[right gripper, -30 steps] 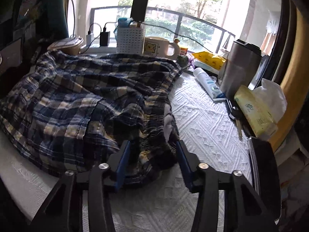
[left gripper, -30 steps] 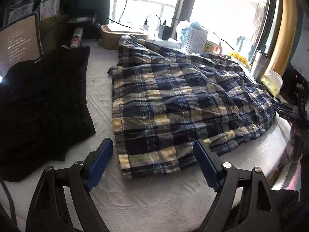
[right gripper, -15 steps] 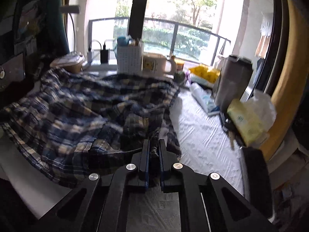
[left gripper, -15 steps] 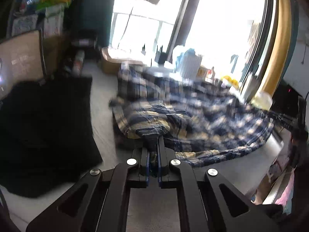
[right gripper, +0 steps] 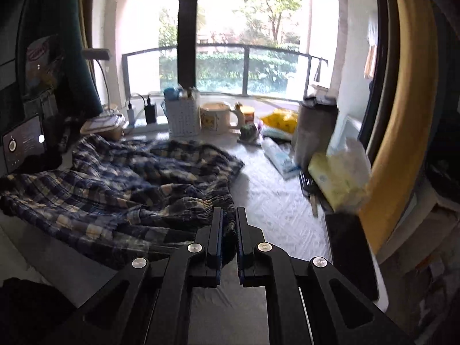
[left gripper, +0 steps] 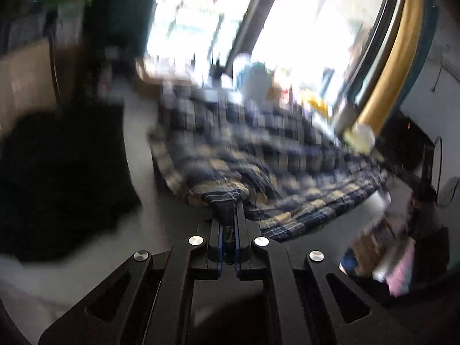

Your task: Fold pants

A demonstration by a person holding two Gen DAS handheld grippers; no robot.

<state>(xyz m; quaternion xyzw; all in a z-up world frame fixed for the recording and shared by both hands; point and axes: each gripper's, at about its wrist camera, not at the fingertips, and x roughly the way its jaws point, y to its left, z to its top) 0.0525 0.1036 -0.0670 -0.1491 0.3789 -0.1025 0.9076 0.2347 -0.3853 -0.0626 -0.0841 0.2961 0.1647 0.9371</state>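
The plaid pants (right gripper: 120,189) lie rumpled across the white tabletop (right gripper: 276,207), spreading from the near edge toward the window (right gripper: 238,28), with the bulk of the cloth on the left in the right wrist view. The right hand-held gripper (right gripper: 229,215) is clamped on the gathered waistband at the near right end of the pants — a fold of fabric bunches up between its closed fingers (right gripper: 216,224). The left hand-held gripper (left gripper: 229,215) is likewise closed on a pinch of the plaid cloth (left gripper: 258,158) at its near edge; that view is heavily blurred, yet the fabric plainly rises into the grip. A black cloth (left gripper: 57,178) lies on the left of the tabletop, beside the pants. At the far end, along the window, stand a white basket (right gripper: 184,118), a mug (right gripper: 215,118) and a yellow bag (right gripper: 281,119); a steel canister (right gripper: 314,129) and a tissue pack (right gripper: 342,178) sit along the right side — well apart from the pants.
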